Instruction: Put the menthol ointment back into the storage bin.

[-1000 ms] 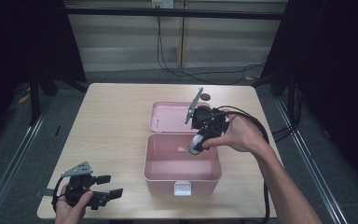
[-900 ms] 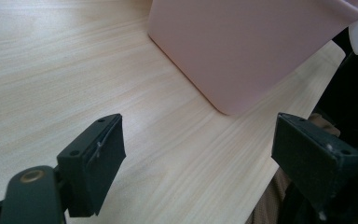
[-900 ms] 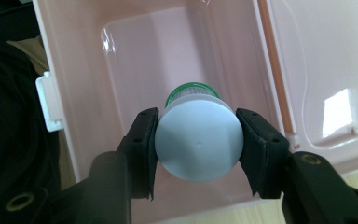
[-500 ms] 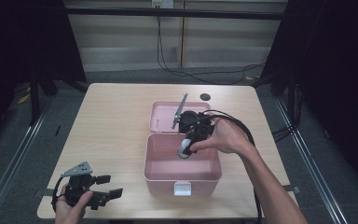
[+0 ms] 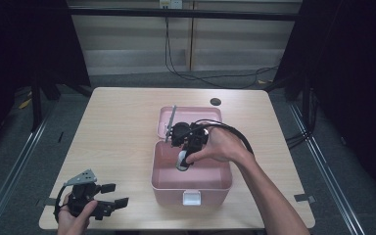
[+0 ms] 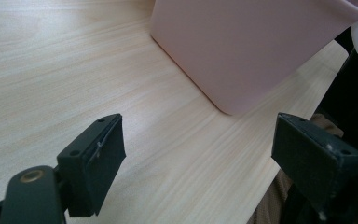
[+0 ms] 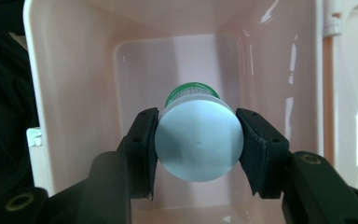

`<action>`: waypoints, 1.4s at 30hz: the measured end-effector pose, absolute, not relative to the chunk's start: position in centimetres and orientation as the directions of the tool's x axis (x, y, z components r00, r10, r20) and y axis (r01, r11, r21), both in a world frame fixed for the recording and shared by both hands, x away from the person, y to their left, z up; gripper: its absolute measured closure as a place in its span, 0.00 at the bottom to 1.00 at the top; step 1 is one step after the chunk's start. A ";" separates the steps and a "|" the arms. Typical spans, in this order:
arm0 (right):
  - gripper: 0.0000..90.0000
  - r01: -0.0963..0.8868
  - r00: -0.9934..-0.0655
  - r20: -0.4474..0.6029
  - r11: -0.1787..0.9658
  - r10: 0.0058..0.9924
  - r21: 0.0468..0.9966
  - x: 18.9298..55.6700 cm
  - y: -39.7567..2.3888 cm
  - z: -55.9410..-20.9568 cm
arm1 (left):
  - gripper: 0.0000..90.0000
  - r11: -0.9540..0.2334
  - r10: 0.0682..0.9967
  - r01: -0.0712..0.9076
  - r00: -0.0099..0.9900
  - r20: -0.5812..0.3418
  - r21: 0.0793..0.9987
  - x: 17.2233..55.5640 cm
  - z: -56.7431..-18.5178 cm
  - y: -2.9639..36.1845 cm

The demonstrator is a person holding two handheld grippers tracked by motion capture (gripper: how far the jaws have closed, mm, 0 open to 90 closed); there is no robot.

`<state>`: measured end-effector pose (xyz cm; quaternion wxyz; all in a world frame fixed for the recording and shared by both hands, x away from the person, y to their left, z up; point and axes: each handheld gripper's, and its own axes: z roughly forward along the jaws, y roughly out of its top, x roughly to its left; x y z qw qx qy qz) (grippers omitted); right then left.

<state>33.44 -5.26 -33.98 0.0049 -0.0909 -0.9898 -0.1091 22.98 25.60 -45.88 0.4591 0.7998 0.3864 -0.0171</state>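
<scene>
- Right gripper: we find its two black jaws clamped on either side of a small white cylindrical container with a green band. The pads press flat against the container's wall, and its round white end faces the right gripper view.
- Small white container: we place it above the open inside of a pink rectangular plastic box, held between the jaws and pointing down towards the box floor. In the high view, the container shows as a pale spot under the right hand, over the box's front compartment.
- Pink plastic box: we log it near the middle of the light wooden tabletop, with its hinged lid folded back flat behind it and a white latch on the front wall.
- Left gripper: we note it in the left hand at the tabletop's near left corner, well apart from the box. In the left gripper view, its jaws stand wide apart over bare wood, with nothing between them.
- Small dark round disc: we record it near the tabletop's far edge, behind the box.
</scene>
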 end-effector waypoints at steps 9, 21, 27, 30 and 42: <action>0.57 0.130 -0.992 0.025 0.972 0.127 0.194 33.8 -3.9 -35.1 | 0.19 -0.280 0.602 0.633 0.701 -0.382 0.722 23.0 -45.9 25.6; 0.57 0.112 -0.993 0.040 0.981 0.107 0.158 34.6 -2.4 -36.7 | 0.19 -0.276 0.603 0.638 0.697 -0.387 0.719 23.1 -46.0 25.6; 0.57 0.093 -0.995 0.041 0.983 0.088 0.156 34.6 -1.7 -37.1 | 0.19 -0.273 0.602 0.637 0.698 -0.389 0.721 23.1 -45.9 25.6; 0.57 0.089 -0.995 0.044 0.986 0.084 0.143 34.7 -1.2 -37.7 | 0.19 -0.276 0.601 0.634 0.701 -0.385 0.722 23.2 -45.9 25.7; 0.57 0.058 -0.998 0.046 0.989 0.052 0.133 34.7 0.3 -39.2 | 0.19 -0.270 0.604 0.634 0.698 -0.385 0.725 23.2 -45.8 25.6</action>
